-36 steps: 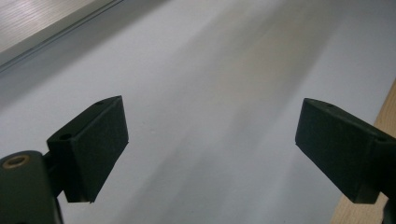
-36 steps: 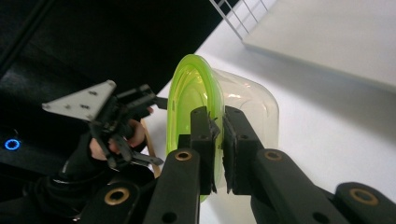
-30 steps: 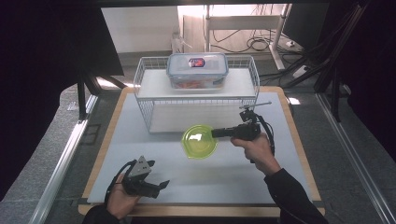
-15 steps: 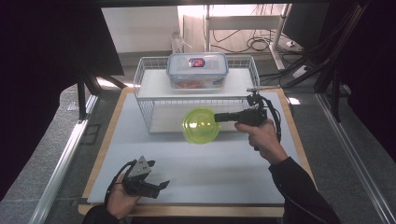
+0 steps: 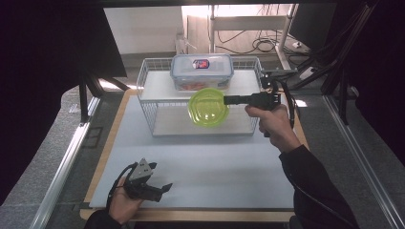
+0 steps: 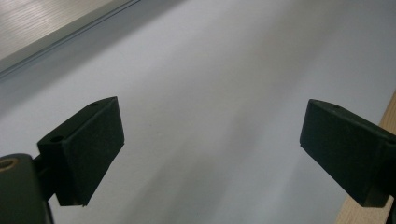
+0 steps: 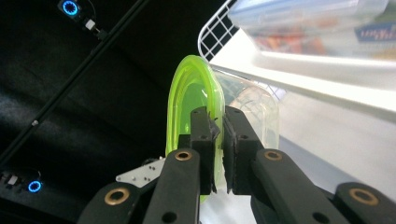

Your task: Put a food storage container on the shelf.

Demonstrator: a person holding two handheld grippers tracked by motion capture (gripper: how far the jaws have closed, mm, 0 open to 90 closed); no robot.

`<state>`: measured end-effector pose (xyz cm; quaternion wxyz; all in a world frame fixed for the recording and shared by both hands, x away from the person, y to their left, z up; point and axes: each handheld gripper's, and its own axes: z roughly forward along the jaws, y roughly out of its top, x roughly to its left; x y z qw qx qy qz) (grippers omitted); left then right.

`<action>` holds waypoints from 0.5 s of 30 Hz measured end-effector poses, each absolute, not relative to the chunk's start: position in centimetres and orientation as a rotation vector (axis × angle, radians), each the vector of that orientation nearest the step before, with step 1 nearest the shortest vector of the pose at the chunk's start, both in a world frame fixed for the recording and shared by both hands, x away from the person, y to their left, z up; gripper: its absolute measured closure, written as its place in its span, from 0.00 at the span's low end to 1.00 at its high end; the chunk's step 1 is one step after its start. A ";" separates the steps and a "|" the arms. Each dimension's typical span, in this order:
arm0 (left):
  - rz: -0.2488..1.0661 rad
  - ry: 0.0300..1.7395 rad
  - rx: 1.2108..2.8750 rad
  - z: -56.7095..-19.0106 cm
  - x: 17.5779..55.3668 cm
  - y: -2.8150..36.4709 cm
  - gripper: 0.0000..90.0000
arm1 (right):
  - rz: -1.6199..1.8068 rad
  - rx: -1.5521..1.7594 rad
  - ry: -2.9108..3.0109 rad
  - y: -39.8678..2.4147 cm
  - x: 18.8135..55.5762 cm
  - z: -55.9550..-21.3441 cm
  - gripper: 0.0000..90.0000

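Surface (image 5: 200,171): white board on a wooden base, bare across its middle and near half.

Rack (image 5: 148,107): white wire frame with two shelves, standing at the far edge of the surface. A clear lidded box (image 5: 202,71) with reddish contents sits on the top shelf, toward the middle.

Tub (image 5: 208,107): clear container with a green lid, held in the air in front of the rack, level with the gap between the shelves. It is turned on its side, the lid facing the person. In the right gripper view the tub (image 7: 219,116) hangs close beside the top shelf edge.

Right tool (image 5: 228,100): jaws closed narrow on the tub's rim, pinching the lid edge and wall together at one side only.

Left tool (image 5: 165,187): rests at the near left corner of the surface, jaws spread wide and empty, with bare board between them.

Risks, as judged:
- The grip is a thin edge pinch with the whole tub hanging off to one side. The tub may pivot or slip out if the hand jolts.
- The pinch bears on the lid seam; pressure there could pop the lid loose.
- If the tub is bound for the lower shelf, its tilted body may catch the top shelf edge or the front wires. That would twist it in the jaws.
- If bound for the top shelf, it may knock the box.
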<state>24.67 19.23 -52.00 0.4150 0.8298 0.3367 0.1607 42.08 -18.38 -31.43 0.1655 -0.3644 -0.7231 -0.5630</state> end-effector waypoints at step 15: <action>0.402 0.854 2.079 -52.0 24.7 19.3 0.07 | -1.694 -1.083 -2.014 -18.2 44.3 -27.4 0.93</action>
